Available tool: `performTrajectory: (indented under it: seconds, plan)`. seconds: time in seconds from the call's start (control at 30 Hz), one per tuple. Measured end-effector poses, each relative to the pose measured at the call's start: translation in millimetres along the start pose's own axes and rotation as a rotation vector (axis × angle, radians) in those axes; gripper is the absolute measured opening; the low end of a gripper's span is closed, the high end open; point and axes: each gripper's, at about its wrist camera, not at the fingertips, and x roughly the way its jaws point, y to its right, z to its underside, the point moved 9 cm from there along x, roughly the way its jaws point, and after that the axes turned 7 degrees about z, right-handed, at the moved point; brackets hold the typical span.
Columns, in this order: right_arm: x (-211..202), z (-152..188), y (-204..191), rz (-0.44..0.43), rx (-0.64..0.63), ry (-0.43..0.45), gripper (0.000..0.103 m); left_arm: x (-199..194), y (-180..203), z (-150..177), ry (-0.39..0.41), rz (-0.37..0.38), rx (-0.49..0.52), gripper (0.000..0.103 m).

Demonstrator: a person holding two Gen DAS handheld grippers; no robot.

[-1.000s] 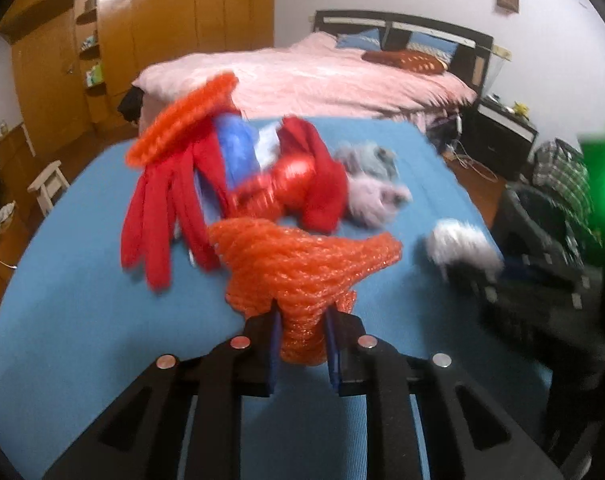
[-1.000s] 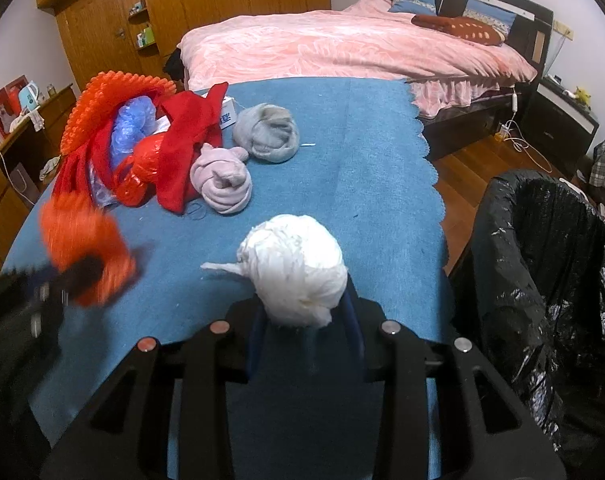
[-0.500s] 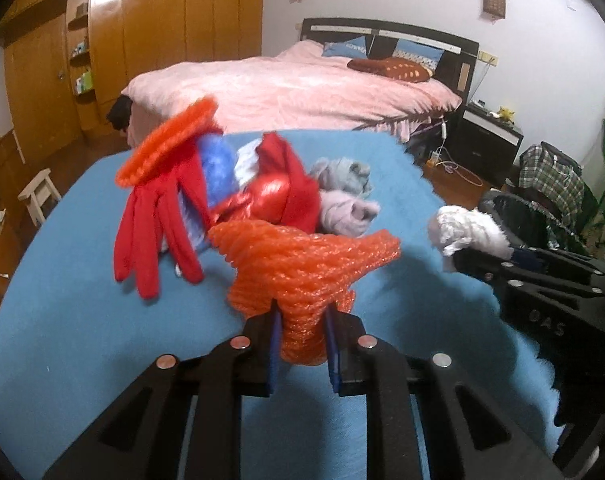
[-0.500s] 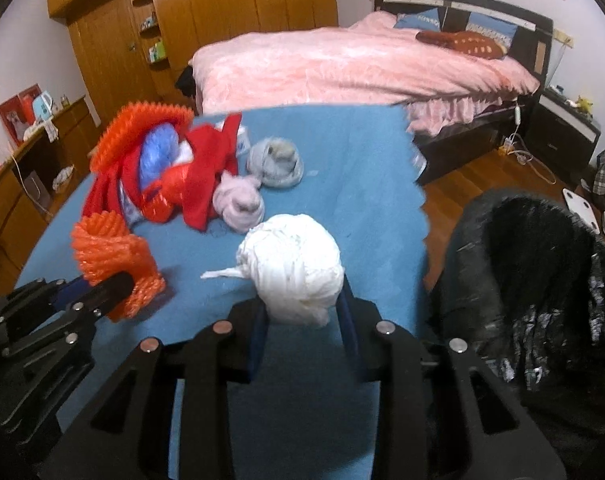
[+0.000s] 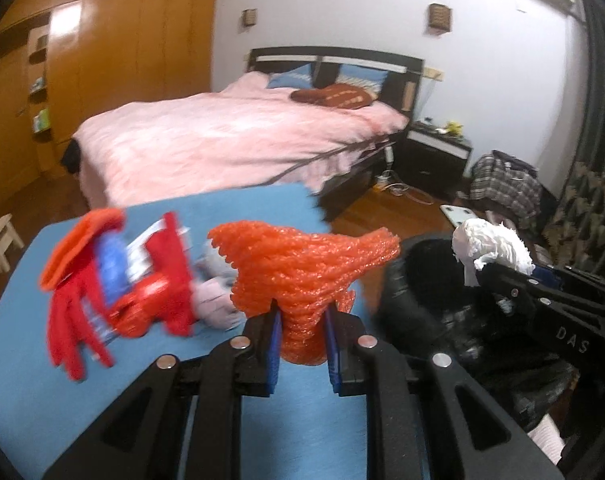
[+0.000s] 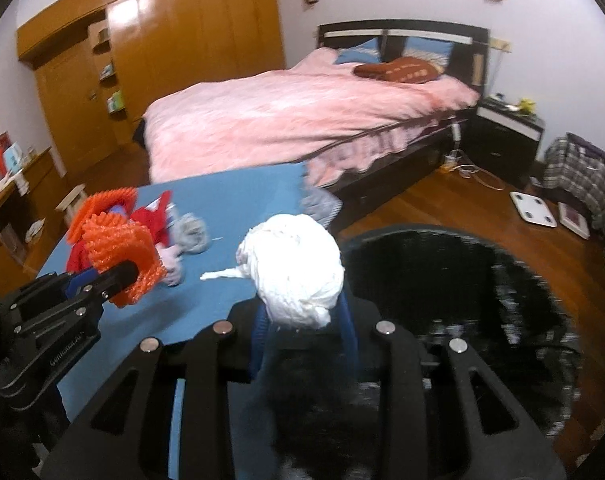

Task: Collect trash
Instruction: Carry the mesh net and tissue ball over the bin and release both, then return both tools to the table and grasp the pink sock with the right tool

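Two grippers, each holding one item: left gripper pinches one orange foam net; right gripper clamps one white wad over one black bin beside the blue table's right edge

A home bedroom, shown by a bed covered in a pink quilt, a dark headboard, a nightstand, wooden wardrobes lining the wall, wood flooring

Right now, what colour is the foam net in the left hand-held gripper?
Orange. The foam net shows best in the left wrist view.
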Motion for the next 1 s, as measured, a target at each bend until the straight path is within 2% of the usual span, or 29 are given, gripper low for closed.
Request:
performTrajectory:
  seconds: [0.33, 0.43, 0.5, 0.63, 0.7, 0.8, 0.87, 1.0]
  plan:
    - [3, 19, 109, 0.170, 0.101, -0.030, 0.032, 43, 115, -22, -0.016, 0.195, 0.112, 0.019]
    - [4, 30, 139, 0.236, 0.118, -0.045, 0.037, 56, 144, -22, -0.044, 0.256, 0.132, 0.021]
    - [3, 38, 155, 0.274, 0.131, -0.049, 0.055, 64, 158, -20, -0.067, 0.301, 0.135, 0.042]
    - [-1, 50, 176, 0.326, 0.156, -0.046, 0.074, 66, 161, -19, -0.073, 0.338, 0.131, 0.058]
    - [-2, 50, 181, 0.348, 0.158, -0.035, 0.091, 63, 154, -18, -0.064, 0.327, 0.124, 0.071]
    - [-2, 49, 180, 0.343, 0.164, -0.032, 0.094, 59, 135, -16, -0.056, 0.304, 0.110, 0.083]
    - [-1, 45, 175, 0.331, 0.177, -0.030, 0.095, 53, 124, -14, -0.053, 0.288, 0.094, 0.085]
    - [0, 33, 156, 0.301, 0.168, -0.017, 0.095, 43, 85, -9, -0.047, 0.210, 0.046, 0.090]
